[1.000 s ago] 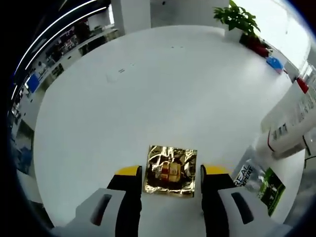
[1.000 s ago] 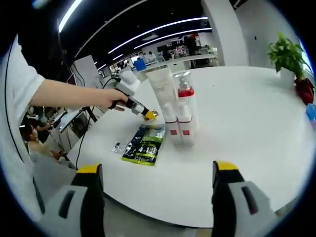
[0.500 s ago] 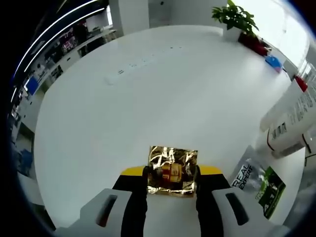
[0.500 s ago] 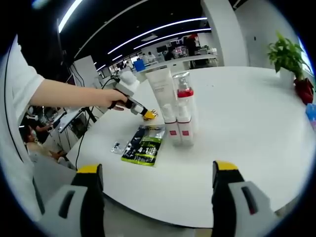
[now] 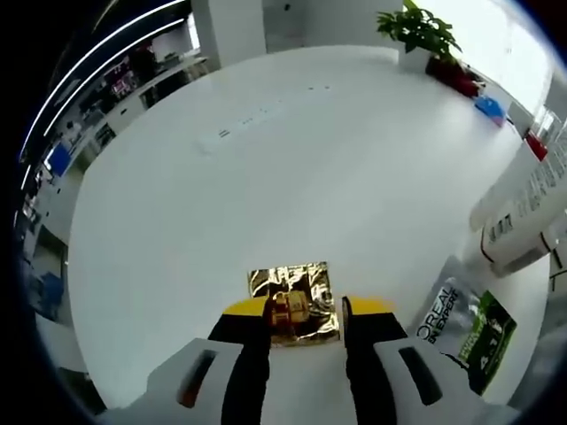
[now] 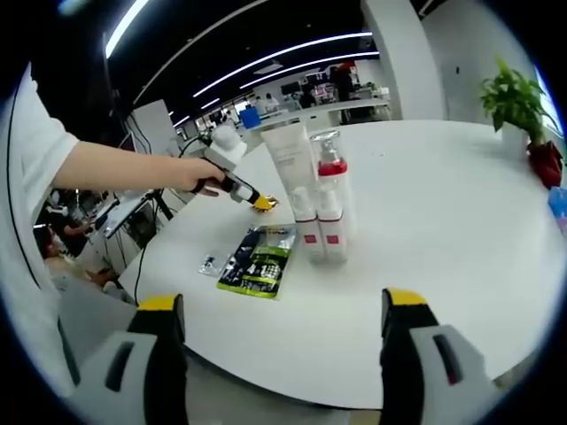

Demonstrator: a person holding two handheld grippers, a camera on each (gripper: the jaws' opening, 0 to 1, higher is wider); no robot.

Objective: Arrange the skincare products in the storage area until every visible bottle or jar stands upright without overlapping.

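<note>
Left gripper view: we logged our left gripper clamping the gold foil sachet low over the white bench; light, crinkly, slippery, best pinched mid-body. Right gripper gaped wide.

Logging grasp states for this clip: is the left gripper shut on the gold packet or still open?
Shut on it. In the left gripper view both jaws of the left gripper press against the sides of the gold packet.
</note>
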